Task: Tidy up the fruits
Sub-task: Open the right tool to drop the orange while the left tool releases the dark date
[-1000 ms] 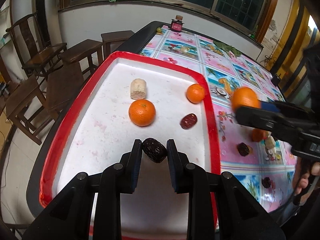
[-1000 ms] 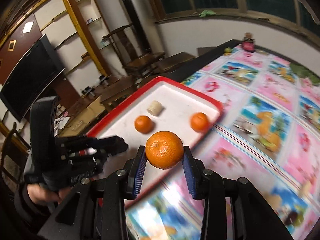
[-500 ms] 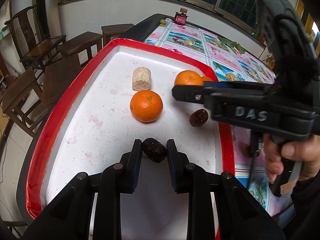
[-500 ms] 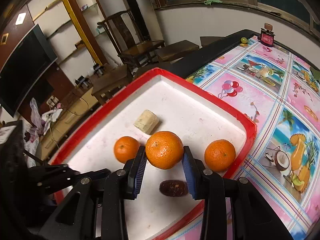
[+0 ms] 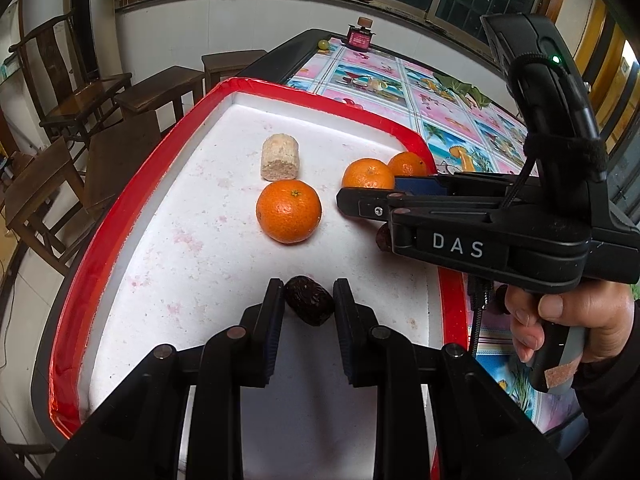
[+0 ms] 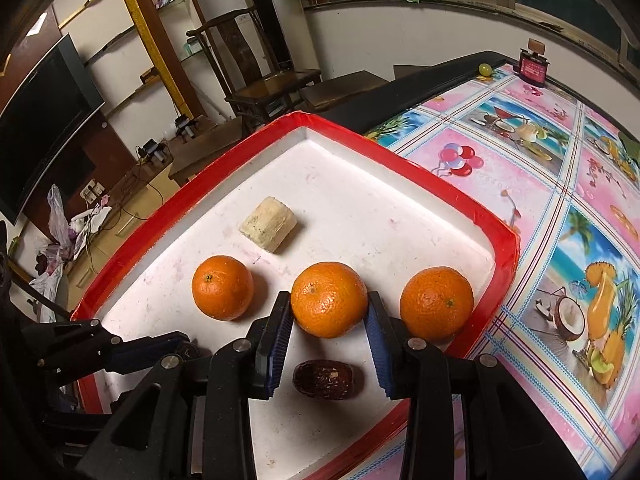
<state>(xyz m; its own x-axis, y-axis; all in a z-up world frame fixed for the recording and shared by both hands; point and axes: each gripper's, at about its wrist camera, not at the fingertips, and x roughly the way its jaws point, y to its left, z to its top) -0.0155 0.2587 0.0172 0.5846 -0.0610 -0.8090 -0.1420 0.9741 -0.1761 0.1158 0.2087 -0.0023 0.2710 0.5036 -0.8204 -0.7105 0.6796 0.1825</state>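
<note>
Two hand-held grippers over the red-rimmed white foam tray (image 6: 496,236), each loaded with one fruit.

Right hand-held gripper (image 6: 329,320) clamps a round orange mandarin (image 6: 329,299), low over the tray floor or touching it, between the mandarins at 9 o'clock (image 6: 222,287) and 3 o'clock (image 6: 436,303). Left hand-held gripper (image 5: 308,305) grips a dark wrinkled dried date (image 5: 309,305) at the tray's 6 o'clock end. Step in hand, as judged: placement. Next move calls for releasing the mandarin in line, then setting the held date beside the loose date (image 6: 328,379).
</note>
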